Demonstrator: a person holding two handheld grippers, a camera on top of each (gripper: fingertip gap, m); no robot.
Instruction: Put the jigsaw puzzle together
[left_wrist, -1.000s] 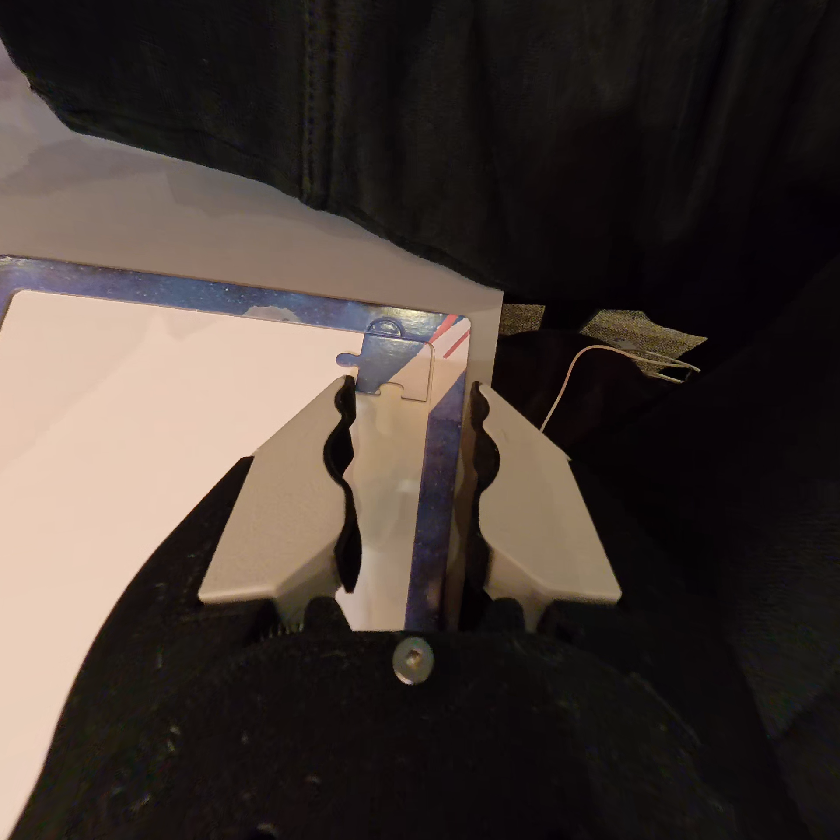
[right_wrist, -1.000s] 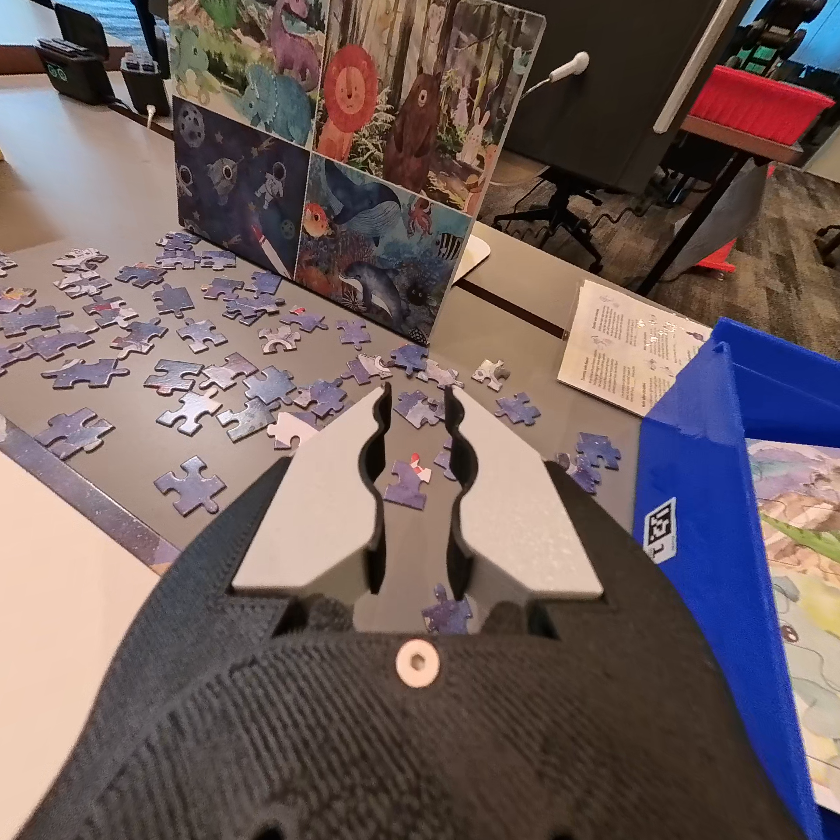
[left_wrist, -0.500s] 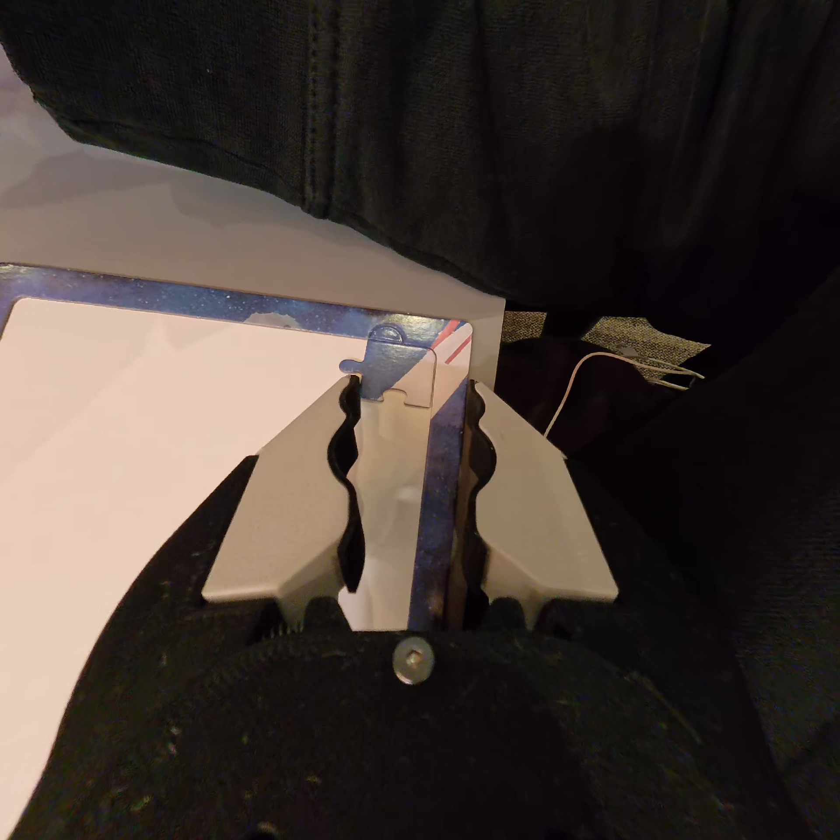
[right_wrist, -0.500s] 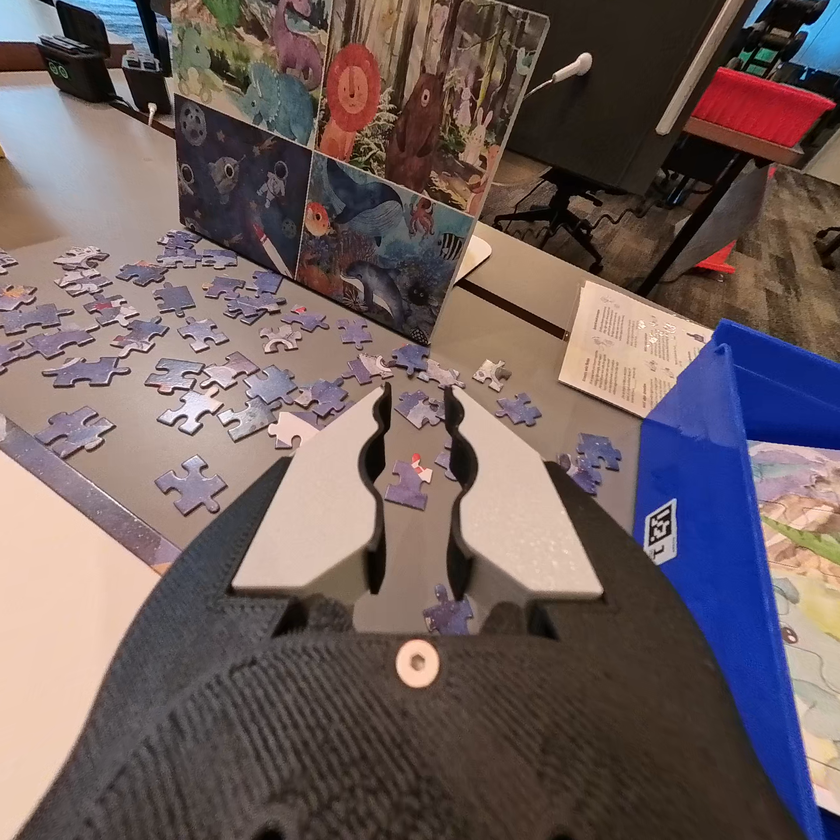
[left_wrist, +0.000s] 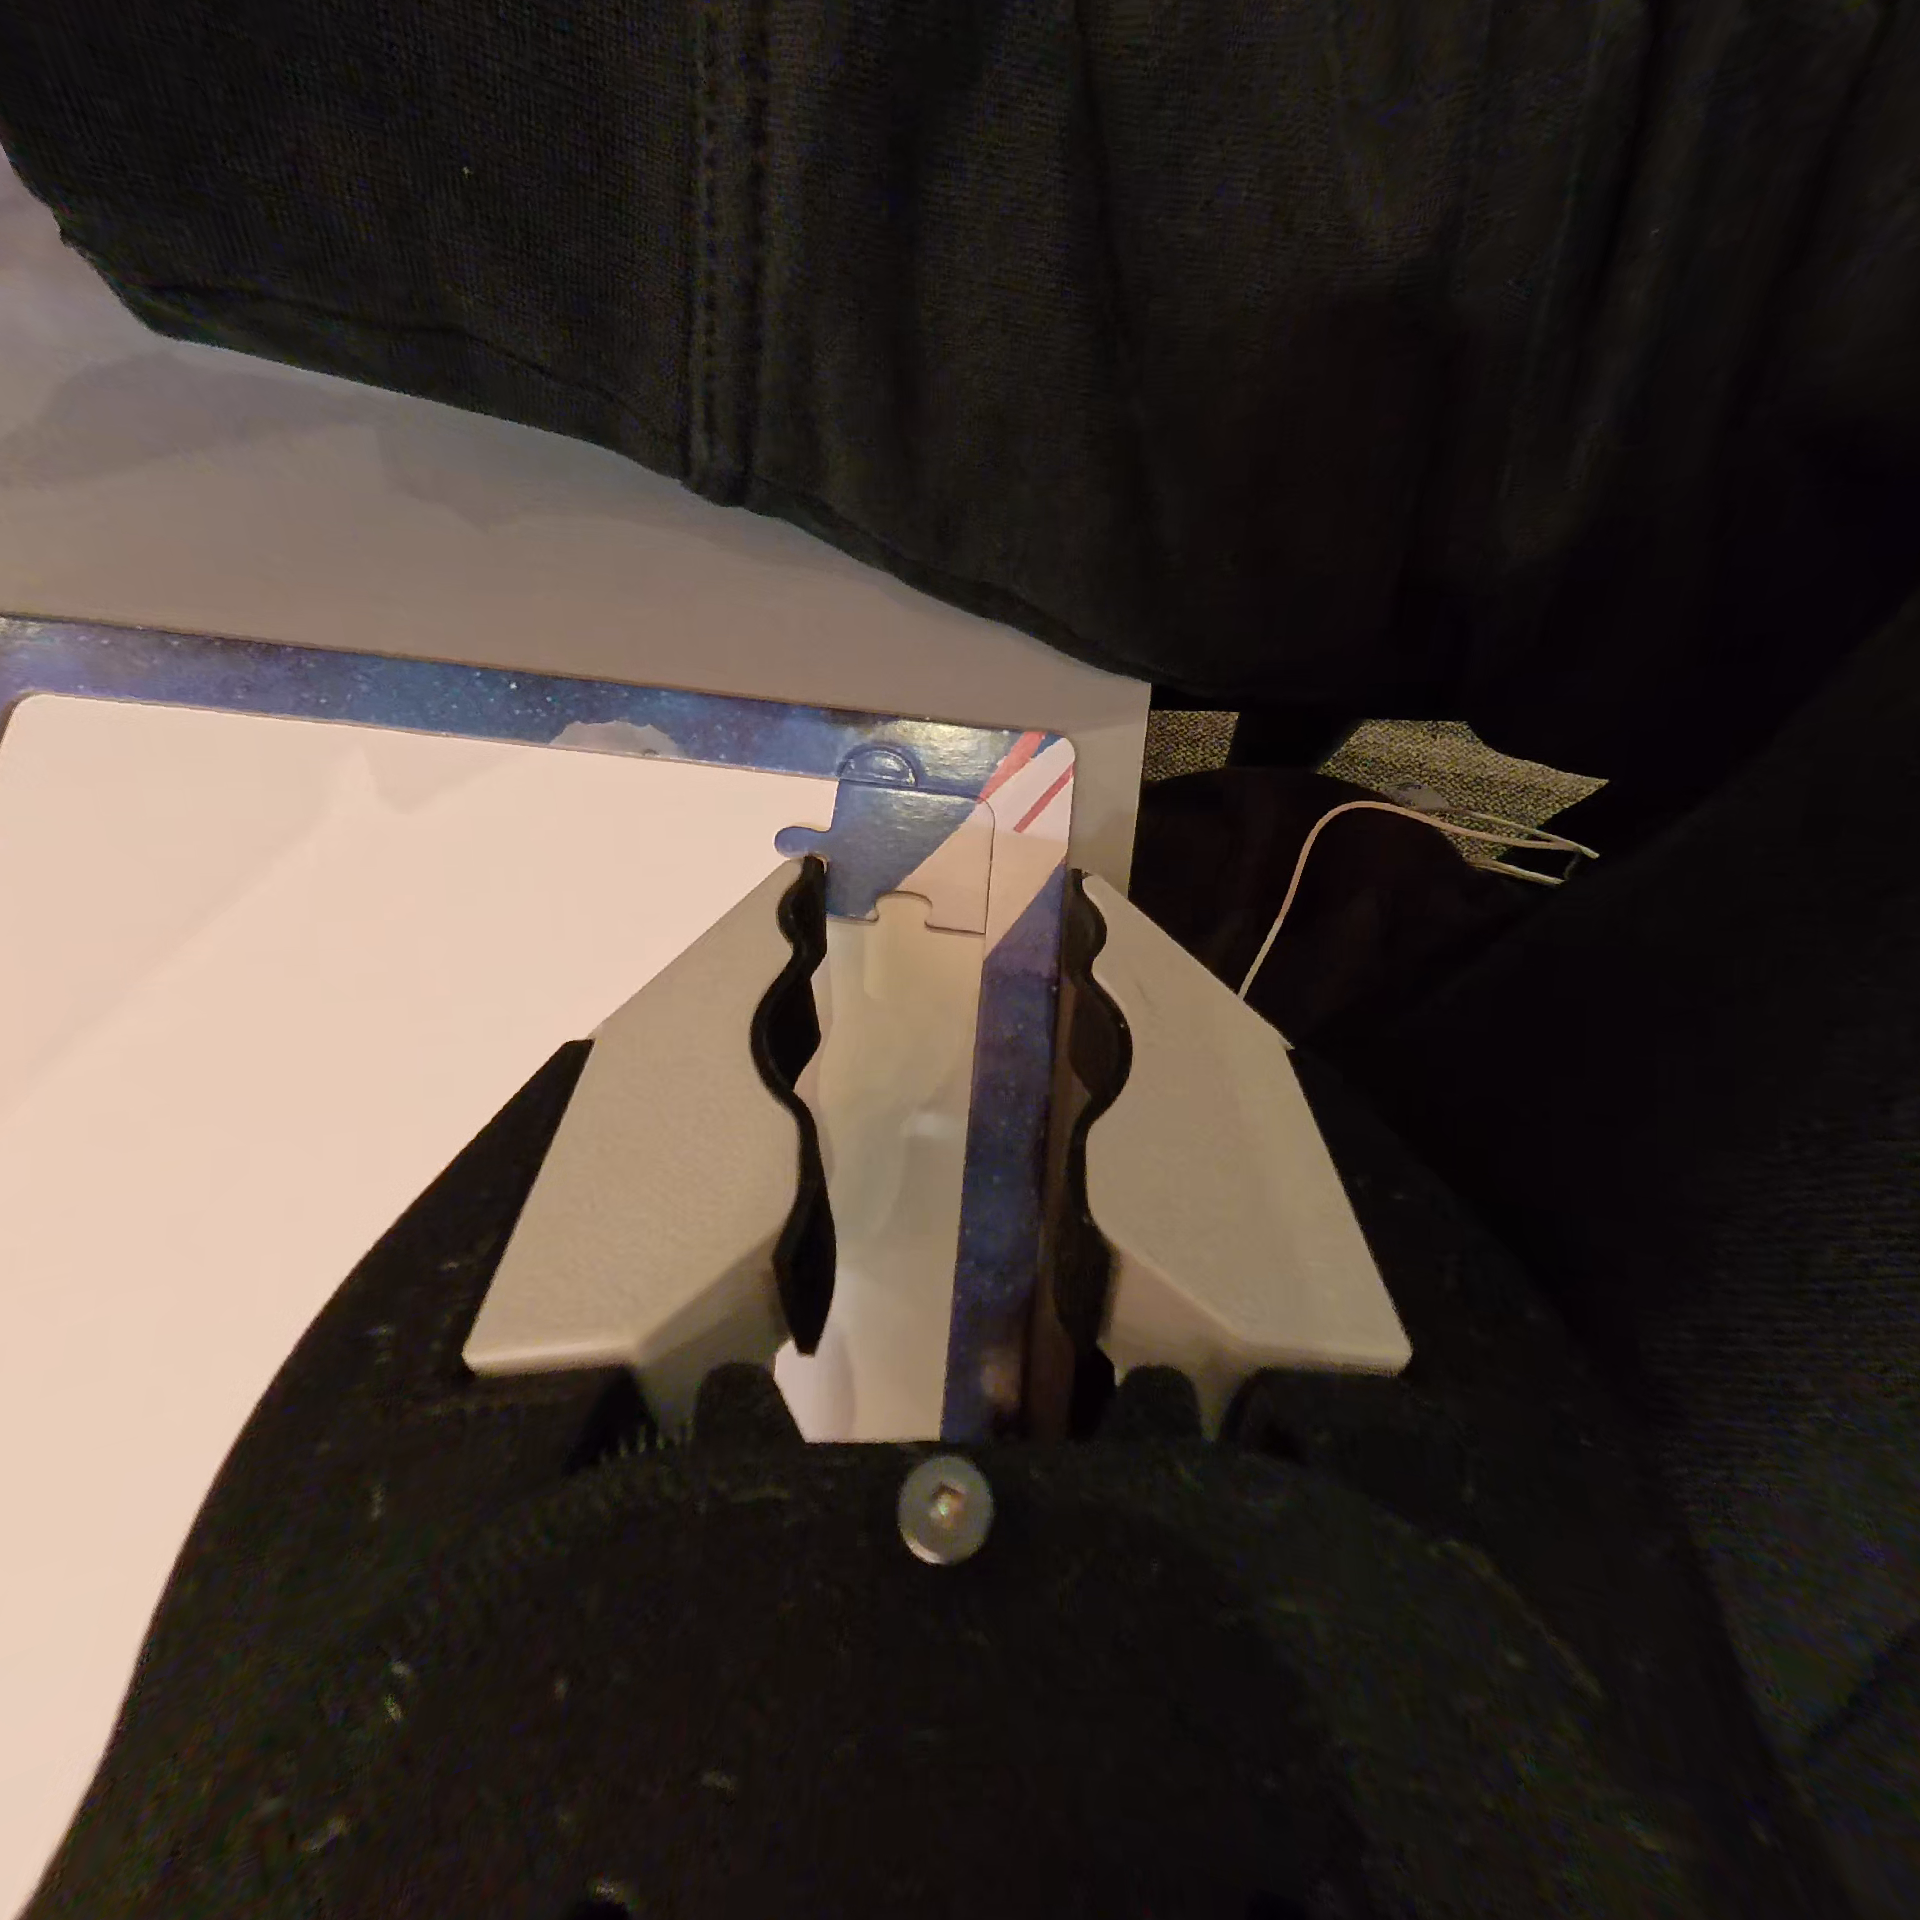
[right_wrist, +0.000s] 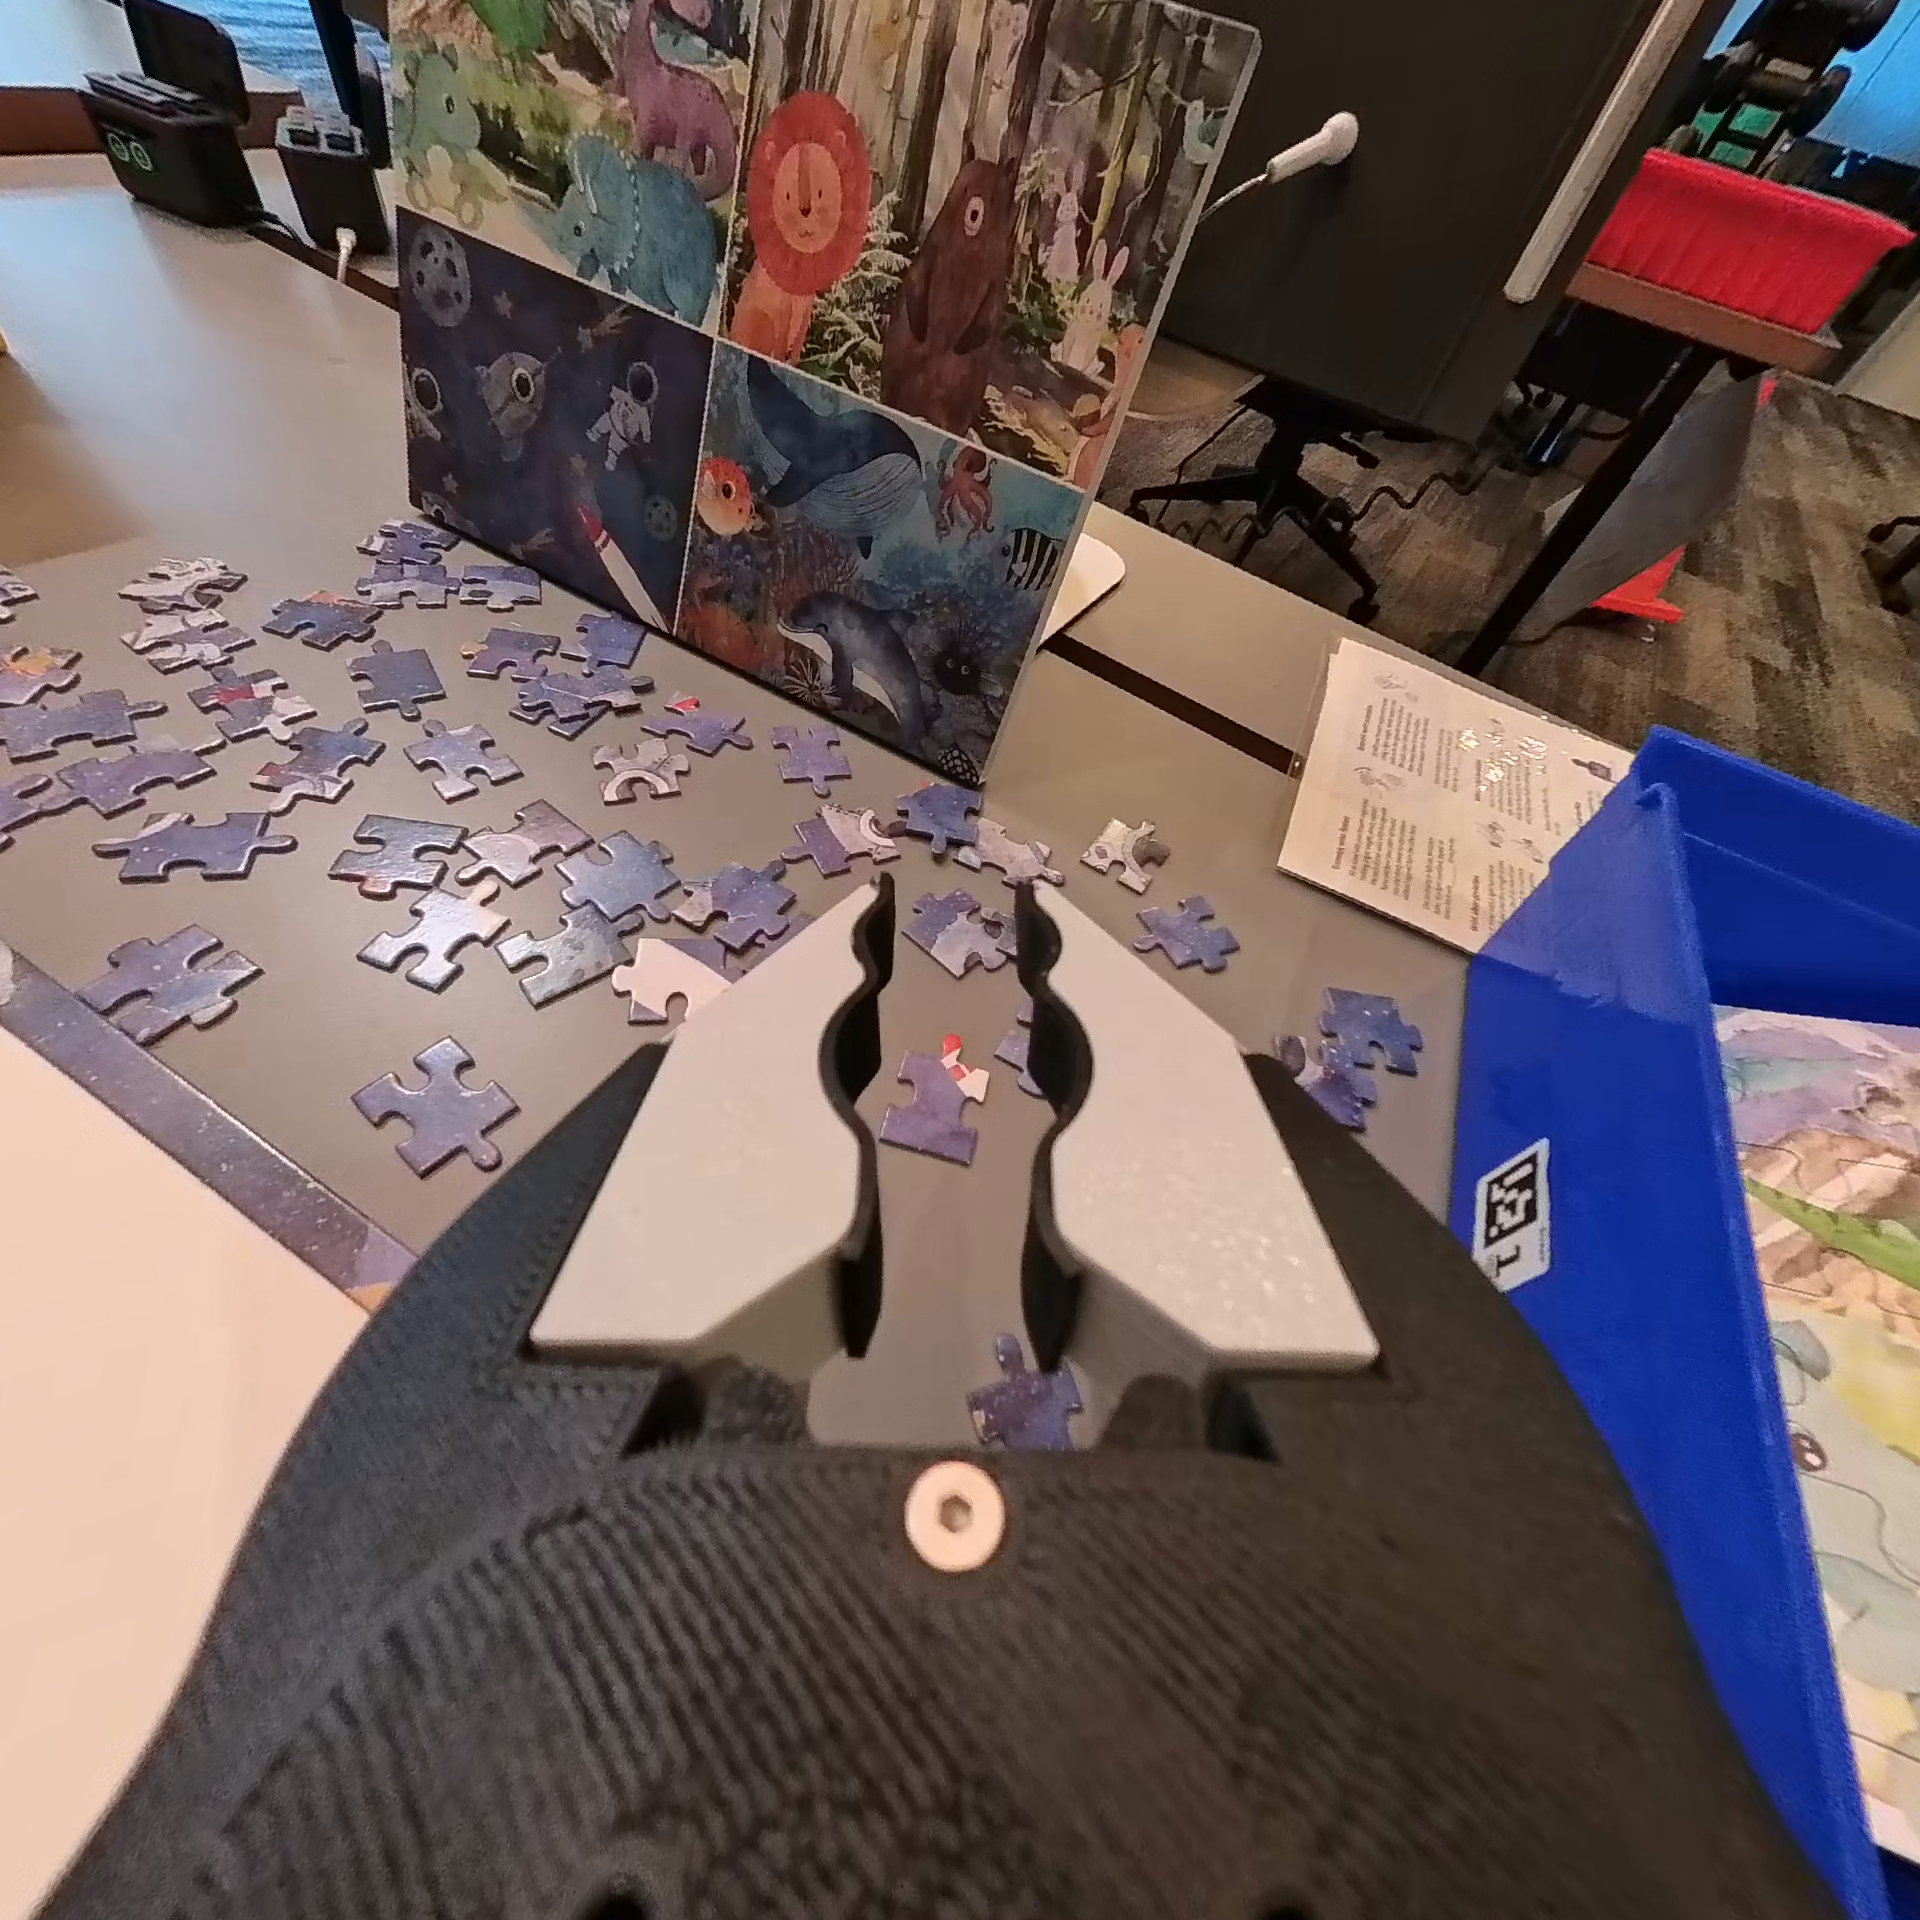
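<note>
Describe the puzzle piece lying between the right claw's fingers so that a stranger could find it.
Start at the blue bin on the grey table. Just to its left, the piece lies alone, framed between the fingers. Unlike its plain blue neighbours, it has a red-and-white corner.

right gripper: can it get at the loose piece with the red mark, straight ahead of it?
Probably yes. The right gripper is open and empty, and the piece with the red mark lies flat on the grey table in line with the gap between its fingers, clear of its neighbours. Lying flat, it may be awkward to pinch.
</note>
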